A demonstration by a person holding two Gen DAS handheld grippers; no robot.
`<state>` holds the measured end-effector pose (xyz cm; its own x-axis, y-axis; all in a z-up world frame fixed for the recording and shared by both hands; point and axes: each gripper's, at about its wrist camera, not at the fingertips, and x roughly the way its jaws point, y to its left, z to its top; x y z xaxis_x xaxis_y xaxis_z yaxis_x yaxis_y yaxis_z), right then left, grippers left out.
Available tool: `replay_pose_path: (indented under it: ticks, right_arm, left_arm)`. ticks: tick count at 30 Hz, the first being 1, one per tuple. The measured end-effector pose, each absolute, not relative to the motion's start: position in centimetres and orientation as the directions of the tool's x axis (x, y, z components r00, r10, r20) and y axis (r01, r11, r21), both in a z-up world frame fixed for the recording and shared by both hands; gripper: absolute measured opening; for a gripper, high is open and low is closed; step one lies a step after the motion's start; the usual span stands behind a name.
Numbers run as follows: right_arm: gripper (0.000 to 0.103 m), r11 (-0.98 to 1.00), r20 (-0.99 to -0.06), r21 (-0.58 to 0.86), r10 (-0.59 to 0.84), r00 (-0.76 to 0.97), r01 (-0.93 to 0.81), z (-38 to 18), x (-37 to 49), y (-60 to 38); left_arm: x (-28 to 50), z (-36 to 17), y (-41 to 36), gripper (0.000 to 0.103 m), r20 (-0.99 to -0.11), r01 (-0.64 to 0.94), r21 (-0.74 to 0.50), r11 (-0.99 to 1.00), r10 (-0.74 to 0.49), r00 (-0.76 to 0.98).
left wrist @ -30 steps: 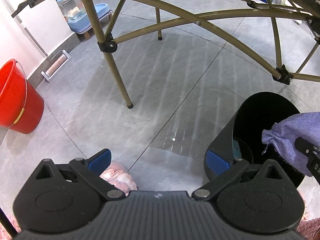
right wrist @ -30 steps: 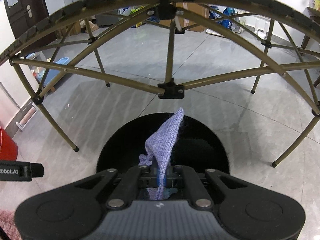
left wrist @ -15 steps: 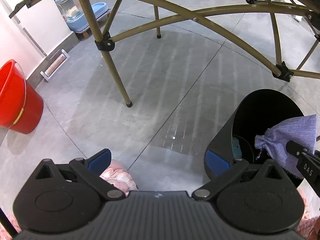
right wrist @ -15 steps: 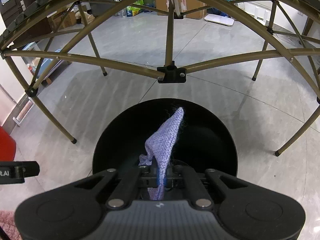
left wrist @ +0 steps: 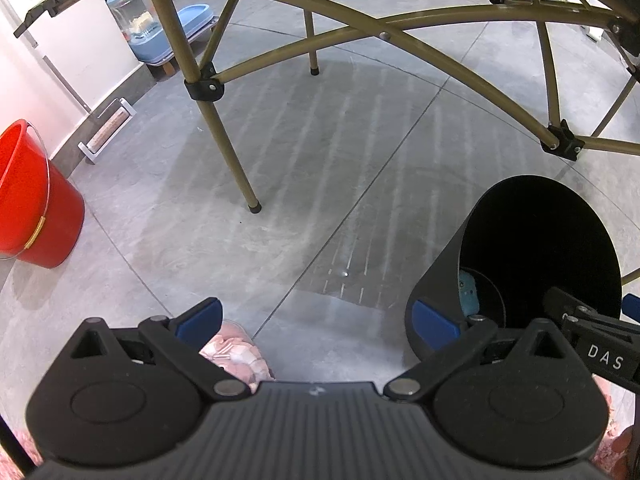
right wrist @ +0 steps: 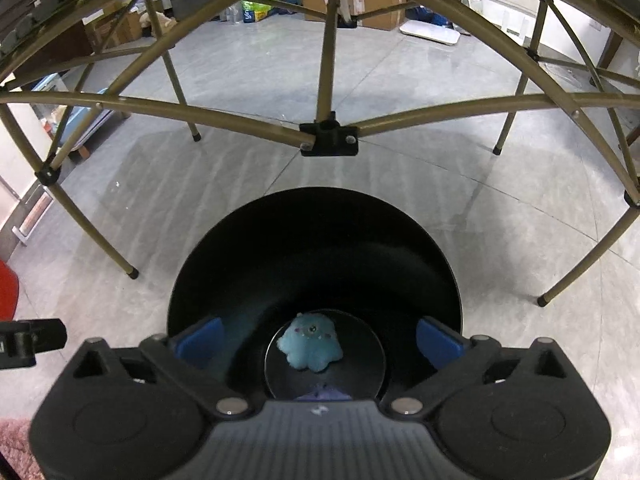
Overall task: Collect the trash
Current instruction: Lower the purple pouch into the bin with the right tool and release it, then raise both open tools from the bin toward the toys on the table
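My right claw [right wrist: 318, 342] over black bin [right wrist: 400, 240], jaws opening, nothing between them; blue toy [right wrist: 310, 346] at bottom. Left claw [left wrist: 316, 318] apart, empty, waiting beside bin.

bin [right wrist: 320, 240]: under table frame [right wrist: 328, 142] | plush toy [right wrist: 310, 346]: in bin
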<state>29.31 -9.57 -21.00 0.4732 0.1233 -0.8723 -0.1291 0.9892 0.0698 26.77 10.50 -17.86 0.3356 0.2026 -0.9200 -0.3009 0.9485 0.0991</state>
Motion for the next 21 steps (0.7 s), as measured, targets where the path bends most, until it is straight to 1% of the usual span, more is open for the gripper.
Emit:
replay_pose_path:
  ticks: [10, 21]
  right_arm:
    - [0.103, 0.99, -0.87, 0.072, 0.122, 0.477, -0.123, -20.9, 29.3, -9.7]
    - [0.103, 0.989, -0.854, 0.077, 0.131, 0.503, -0.128, -20.0, 29.0, -9.7]
  left_arm:
    - [26.8, -17.9, 10.4, 0.103, -0.919, -0.299, 0.095, 0.949, 0.199, 0.339]
    - [26.5, -16.9, 10.0, 0.103, -0.907, -0.29, 0.056, 0.956, 0.17, 0.385]
